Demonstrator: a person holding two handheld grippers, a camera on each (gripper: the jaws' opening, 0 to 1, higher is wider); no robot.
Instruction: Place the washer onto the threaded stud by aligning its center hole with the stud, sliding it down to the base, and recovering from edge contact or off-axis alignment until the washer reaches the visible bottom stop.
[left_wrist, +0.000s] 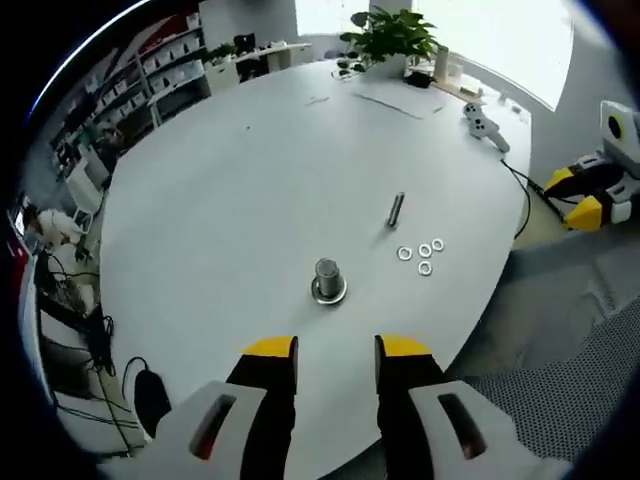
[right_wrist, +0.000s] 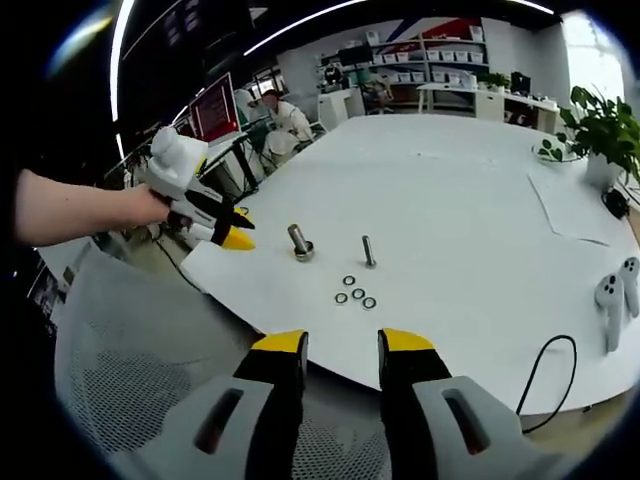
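Observation:
A threaded stud (left_wrist: 328, 278) stands upright on a round metal base near the front of the white round table (left_wrist: 250, 170); in the right gripper view the stud (right_wrist: 300, 242) is left of centre. Several loose washers (left_wrist: 422, 253) lie flat to its right, and the washers (right_wrist: 354, 296) sit near the table edge. A second bolt (left_wrist: 396, 209) lies beyond them, seen as a bolt (right_wrist: 368, 250) in the right gripper view. My left gripper (left_wrist: 336, 350) is open and empty, short of the stud. My right gripper (right_wrist: 343, 345) is open and empty, off the table's edge.
A hand holds the left gripper (right_wrist: 240, 226) beside the table edge; the right gripper (left_wrist: 572, 196) hangs off the table's right side. White controllers (right_wrist: 615, 290), a black cable (right_wrist: 545, 365), a potted plant (left_wrist: 390, 40) and a mesh chair (right_wrist: 130, 370) surround the table.

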